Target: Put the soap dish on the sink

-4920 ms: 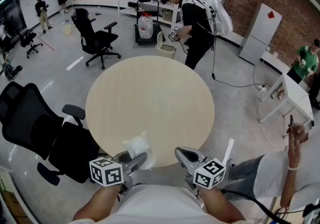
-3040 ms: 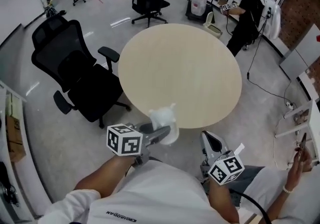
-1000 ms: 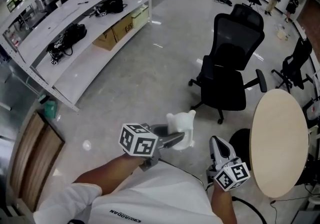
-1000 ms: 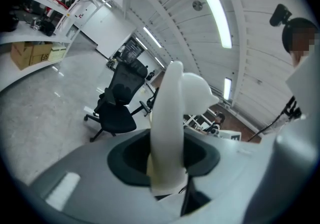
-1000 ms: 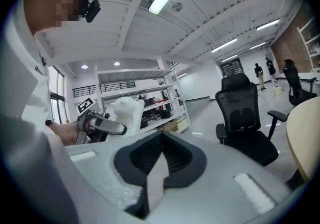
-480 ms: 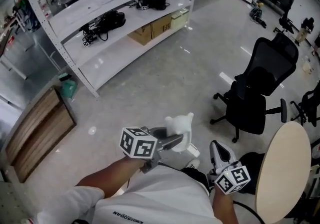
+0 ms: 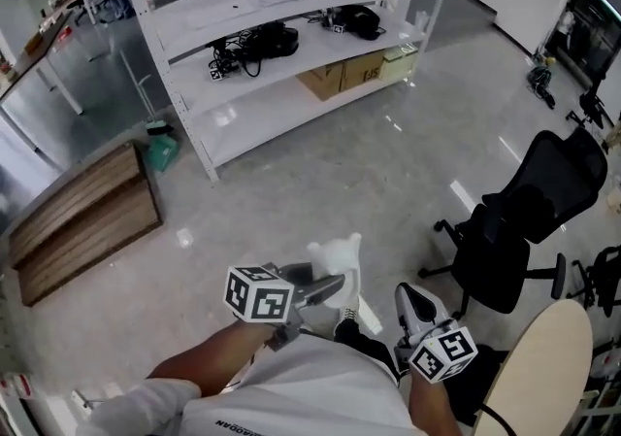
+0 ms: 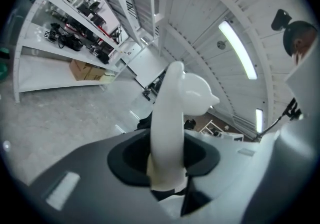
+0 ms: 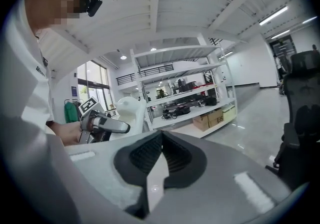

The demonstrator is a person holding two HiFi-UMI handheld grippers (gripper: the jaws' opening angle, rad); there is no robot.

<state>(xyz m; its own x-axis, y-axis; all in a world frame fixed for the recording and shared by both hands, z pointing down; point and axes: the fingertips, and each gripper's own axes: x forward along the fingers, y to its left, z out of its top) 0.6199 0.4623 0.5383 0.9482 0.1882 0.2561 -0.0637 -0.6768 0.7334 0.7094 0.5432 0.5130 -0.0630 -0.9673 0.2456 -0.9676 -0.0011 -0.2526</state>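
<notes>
Head view. Looks down on a grey floor, with a white shelf rack (image 7: pixel 291 7) ahead, wooden boards (image 7: pixel 82 220) to the left, and a black office chair (image 7: pixel 529 230) and the edge of a round table (image 7: pixel 548 356) to the right. Finds the left gripper (image 7: pixel 328 286) held out in front of the body, pinching a white soap dish (image 7: pixel 335 257) well above the floor. Finds the right gripper (image 7: pixel 408 298) just beside it, carrying nothing. No sink anywhere in sight.

Left gripper view. Confirms the grip: jaws partly closed, pads pressed on either side of the soap dish, with the dish standing on edge between them and its pointed end up and away.

Right gripper view. Shows jaws pressed together with nothing between them. Off to the left, shows the other gripper and the dish in front of the rack.

Judged from this: the carrying step, with the dish in transit and the placing not yet begun. Next calls for finding the sink, bringing the dish over its rim or ledge, turning it base down, and resting it there before spreading the jaws. Meanwhile calls for a firm pinch, as a smooth, hard-looking dish held on edge might slip.
</notes>
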